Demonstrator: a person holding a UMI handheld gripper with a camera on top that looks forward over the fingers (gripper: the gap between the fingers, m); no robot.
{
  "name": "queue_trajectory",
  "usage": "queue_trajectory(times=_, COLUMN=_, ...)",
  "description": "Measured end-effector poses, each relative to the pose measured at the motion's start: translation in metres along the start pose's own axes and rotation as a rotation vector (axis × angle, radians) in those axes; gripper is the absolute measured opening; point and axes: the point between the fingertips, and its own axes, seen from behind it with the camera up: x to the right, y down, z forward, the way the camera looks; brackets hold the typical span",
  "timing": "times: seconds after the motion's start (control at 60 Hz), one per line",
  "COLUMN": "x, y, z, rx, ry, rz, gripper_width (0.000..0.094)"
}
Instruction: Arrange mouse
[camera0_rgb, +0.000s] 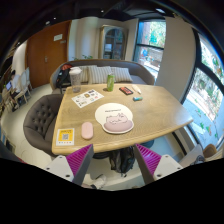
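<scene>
A small pink mouse (87, 130) lies on the wooden table (150, 112), just left of a round pale mouse mat with a cat picture (118, 123). My gripper (113, 163) hangs above the table's near edge, well back from both. Its two fingers, with magenta pads (80, 160), stand wide apart with nothing between them. The mouse is ahead of the left finger, the mat ahead of the gap.
On the table are a yellow card (66, 136) at the near left, a printed sheet (86, 98), a green bottle (110, 82) and small items at the far end (128, 91). A grey armchair (40, 115) stands at the left, a sofa (100, 73) behind.
</scene>
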Motion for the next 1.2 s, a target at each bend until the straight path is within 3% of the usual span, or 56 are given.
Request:
queue_trajectory(times=0.283, x=-0.021, y=0.007, z=0.028, rx=0.017, ry=-0.022, rz=-0.021, gripper_width=0.0852)
queue_trajectory(times=0.517, x=-0.103, y=0.02, z=0.133, rx=0.048, ry=-0.14, rz=0.036, gripper_width=0.0821)
queue_trajectory(times=0.717, x=-0.132, y=0.013, z=0.207, rx=0.092, ry=-0.158, rz=0.03, gripper_width=0.0811)
queue_trajectory(times=0.767, x=-0.136, y=0.017, z=0.222, rx=0.087, ry=-0.173, rz=0.033, gripper_width=0.0775)
queue_trajectory(times=0.8, x=-0.13, y=0.008, z=0.228, rx=0.142, ry=-0.149, rz=0.006, gripper_width=0.0705)
queue_trajectory(times=0.833, x=-0.134, y=0.005, z=0.232, rx=0.166, ry=-0.167, rz=-0.006, gripper_width=0.0498)
queue_trajectory(times=1.0, x=-0.131, y=0.005, z=0.233, rx=0.209, ry=-0.135, rz=0.001, gripper_width=0.045)
queue_trajectory(times=1.15, x=-0.145, y=-0.005, z=0.228, rx=0.095, ry=-0.285, rz=0.01, gripper_width=0.0385)
queue_trajectory(times=1.2, x=-0.133, y=-0.028, z=0.22, rx=0.125, ry=-0.291, rz=-0.002, gripper_width=0.0384)
